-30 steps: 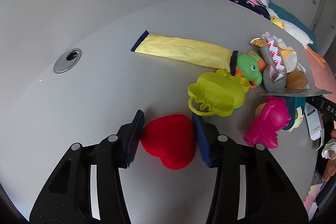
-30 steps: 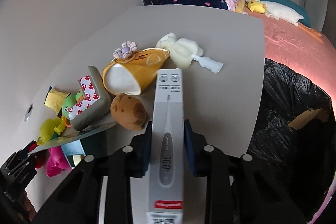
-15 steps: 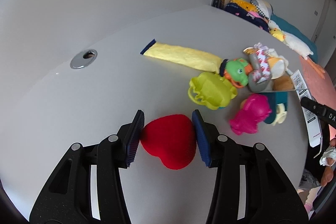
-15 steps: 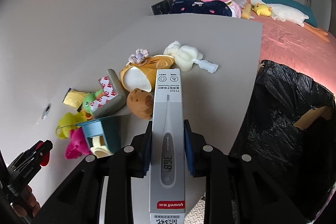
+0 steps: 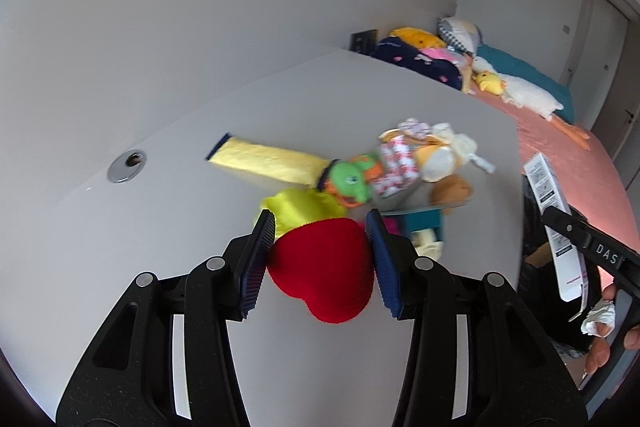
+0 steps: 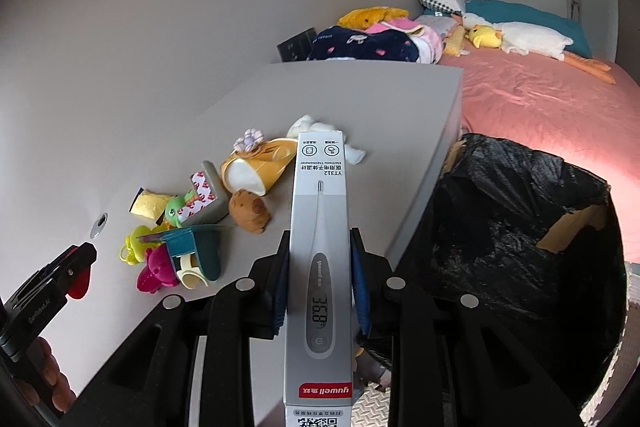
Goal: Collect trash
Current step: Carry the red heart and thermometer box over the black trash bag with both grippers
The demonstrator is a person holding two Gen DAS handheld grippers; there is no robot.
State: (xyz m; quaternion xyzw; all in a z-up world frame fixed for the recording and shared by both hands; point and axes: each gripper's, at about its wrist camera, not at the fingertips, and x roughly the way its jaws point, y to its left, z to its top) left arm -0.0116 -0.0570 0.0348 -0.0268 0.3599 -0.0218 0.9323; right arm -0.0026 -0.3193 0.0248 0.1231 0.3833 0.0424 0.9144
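so the left gripper (image 5: 320,259) is clamped on a soft red heart-shaped toy (image 5: 324,267), blue pads pressed into both sides of it, sitting low centre in the left wrist view, with the heart held up over the grey tabletop (image 5: 120,267); behind it, mid-frame, there's the pile of stuff: a long yellow wrapper with dark blue ends (image 5: 266,163), a green frog toy (image 5: 348,183), a lime-yellow plastic toy (image 5: 300,213) tucked just behind the heart, a brown plush lump (image 5: 452,189) and a cream plush (image 5: 452,147), all a bit blurred; round metal grommet (image 5: 127,166) is over at the left of the frame; the right gripper (image 6: 320,291) is gripping a tall white-and-grey thermometer box (image 6: 320,267) with a 36.8 readout printed on it, standing upright between the fingers in the lower middle of the right wrist view; you can also spot that box at the right edge of the left view; the black bag-lined trash bin (image 6: 520,227) fills the right side of the right wrist frame, just beside the table edge and in front of the pink bed (image 6: 540,95); the box is near the bin's rim but I can't tell if it's actually over the opening; magenta toy (image 6: 154,273) and teal container (image 6: 200,247) sit at lower left of the pile
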